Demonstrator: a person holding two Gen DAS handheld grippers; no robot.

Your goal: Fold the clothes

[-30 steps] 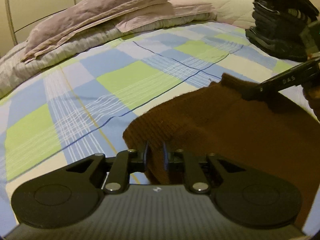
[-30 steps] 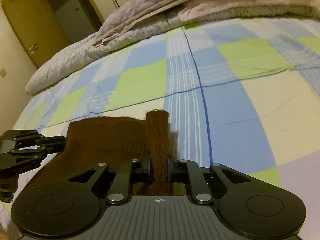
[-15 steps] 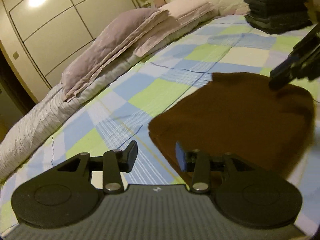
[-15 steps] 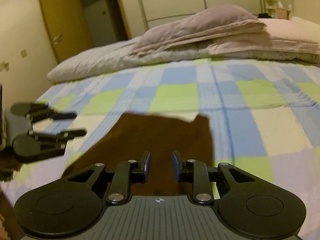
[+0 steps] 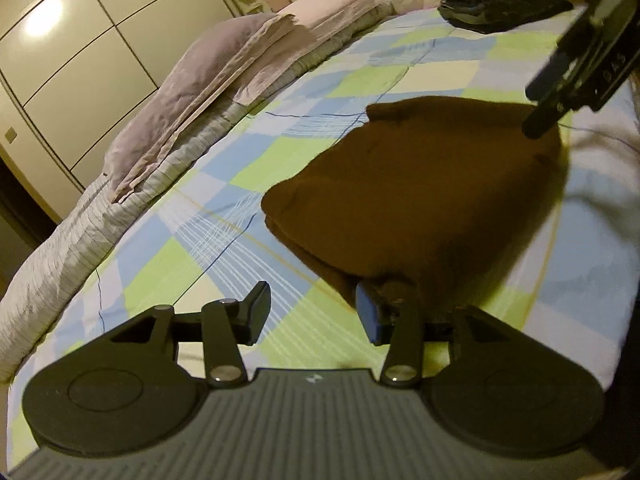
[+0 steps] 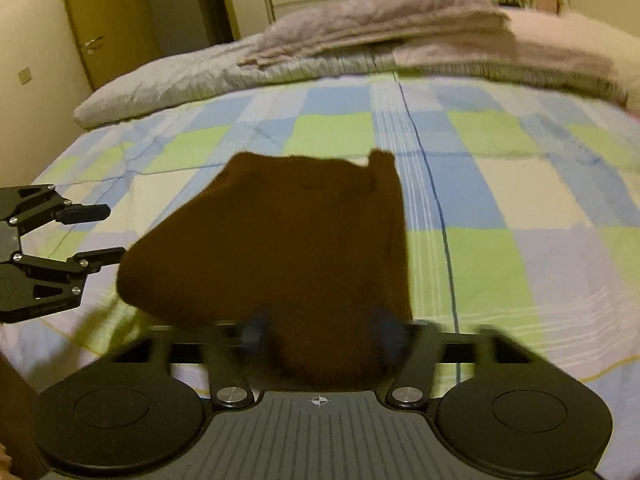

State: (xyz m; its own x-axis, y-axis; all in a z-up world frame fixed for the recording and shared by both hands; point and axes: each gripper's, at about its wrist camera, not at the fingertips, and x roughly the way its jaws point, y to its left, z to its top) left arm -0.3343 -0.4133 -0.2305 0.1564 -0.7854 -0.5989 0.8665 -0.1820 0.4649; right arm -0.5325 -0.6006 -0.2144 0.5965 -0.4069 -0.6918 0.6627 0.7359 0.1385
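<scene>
Item: brown knitted garment (image 5: 416,184), folded into a flat packet, laid on the checked bedspread (image 5: 168,272).

Left tool (image 5: 312,316): jaws are opening, nothing pressed between them. One pad stands over bare bedspread; the other sits at the near corner of the garment, whose edge drapes just over that finger. Whether cloth is touched there cannot be told.

Right tool (image 6: 320,336): jaws are opening, blurred by motion. The near edge of the garment lies in the gap between the pads, and no squeeze on it is seen.

Position: the garment is directly ahead of both tools. From the left tool it spreads ahead and to the right; from the right tool it spreads ahead and to the left, with a small raised tab at its far right corner.

Other holdings: grey-lilac folded bedding (image 5: 224,68) well beyond the garment along the bed's far side; a dark stack of folded clothes (image 5: 492,4) far ahead and right of the left tool.

Risks, as judged:
- Knit caught on a withdrawing pad, dragging the near edge and undoing the fold.
- The layered corner by the left tool slipping open, since it appears loosely stacked.
- The raised tab left protruding, giving an untidy packet.
</scene>
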